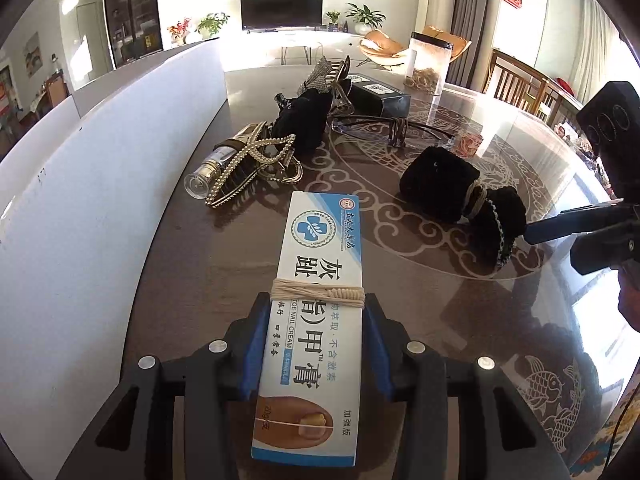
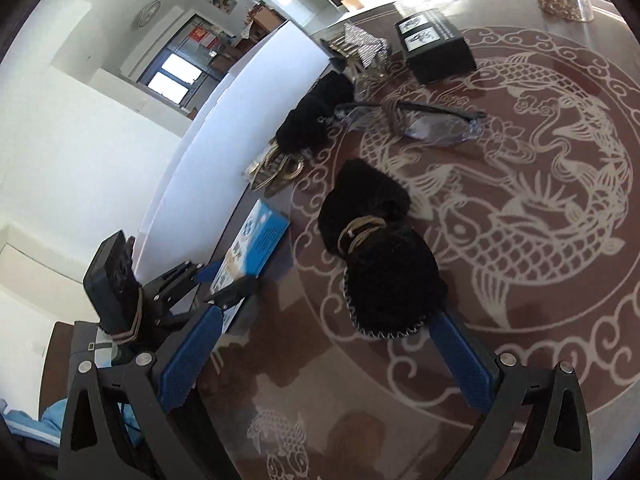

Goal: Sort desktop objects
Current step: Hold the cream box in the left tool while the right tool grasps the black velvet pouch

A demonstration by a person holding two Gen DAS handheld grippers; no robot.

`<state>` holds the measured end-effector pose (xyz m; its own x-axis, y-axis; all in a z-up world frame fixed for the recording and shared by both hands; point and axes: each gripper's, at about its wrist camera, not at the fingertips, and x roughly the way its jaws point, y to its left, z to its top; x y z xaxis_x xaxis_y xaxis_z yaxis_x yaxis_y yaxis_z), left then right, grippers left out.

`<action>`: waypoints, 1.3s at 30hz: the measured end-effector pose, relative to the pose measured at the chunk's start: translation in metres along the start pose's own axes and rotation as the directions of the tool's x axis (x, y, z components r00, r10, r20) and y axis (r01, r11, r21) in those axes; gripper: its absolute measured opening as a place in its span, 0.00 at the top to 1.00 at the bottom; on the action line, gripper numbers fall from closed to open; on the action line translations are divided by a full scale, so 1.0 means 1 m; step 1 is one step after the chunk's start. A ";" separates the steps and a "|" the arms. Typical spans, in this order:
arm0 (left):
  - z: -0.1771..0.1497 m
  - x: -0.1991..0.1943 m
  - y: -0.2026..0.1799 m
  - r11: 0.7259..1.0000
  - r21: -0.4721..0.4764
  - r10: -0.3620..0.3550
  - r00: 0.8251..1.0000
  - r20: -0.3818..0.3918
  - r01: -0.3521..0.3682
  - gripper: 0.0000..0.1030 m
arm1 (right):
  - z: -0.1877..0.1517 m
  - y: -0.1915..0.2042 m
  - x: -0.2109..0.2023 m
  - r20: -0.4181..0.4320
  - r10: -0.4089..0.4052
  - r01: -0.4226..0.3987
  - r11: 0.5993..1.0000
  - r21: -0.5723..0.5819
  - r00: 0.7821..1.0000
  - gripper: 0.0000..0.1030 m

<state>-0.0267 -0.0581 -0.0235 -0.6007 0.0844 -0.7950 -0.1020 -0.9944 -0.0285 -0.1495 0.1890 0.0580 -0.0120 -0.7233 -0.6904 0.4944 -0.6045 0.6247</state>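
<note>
Cream box (image 1: pixel 316 300) sits pinched in the left gripper (image 1: pixel 316 344), its far end low over the table (image 1: pixel 192 280), probably for sorting. Right gripper (image 2: pixel 324 356) stands spread just before the black bundle (image 2: pixel 384 264), likely next

We see bright daylight flooding both fisheye views, blowing out the far room behind the television (image 1: pixel 281 9) and a window (image 2: pixel 176 74). Glare streaks the glossy table (image 1: pixel 500 184), and the things on it cast soft shadows and reflections. Straight lines bow strongly toward the dark round edges. The right wrist view looks slightly soft.
</note>
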 end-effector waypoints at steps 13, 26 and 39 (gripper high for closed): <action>-0.001 0.004 0.011 0.997 -0.054 0.045 0.999 -0.022 -0.046 0.20 | 0.008 0.042 0.053 0.132 -0.499 0.516 0.823 -0.235 0.856 0.00; -0.001 0.011 0.007 0.998 -0.029 0.062 0.996 -0.060 -0.064 0.00 | 0.010 0.043 0.061 0.227 -0.548 0.591 0.773 -0.229 0.805 0.00; -0.002 0.011 0.007 0.998 -0.029 0.062 0.996 -0.060 -0.064 0.00 | 0.011 0.043 0.062 0.228 -0.548 0.592 0.773 -0.230 0.805 0.00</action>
<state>-0.0326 -0.0637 -0.0332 -0.5572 0.0185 -0.8302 -0.0407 -0.9992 0.0050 -0.1383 0.1146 0.0462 -0.4787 -0.3266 -0.8149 0.5747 -0.8183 -0.0096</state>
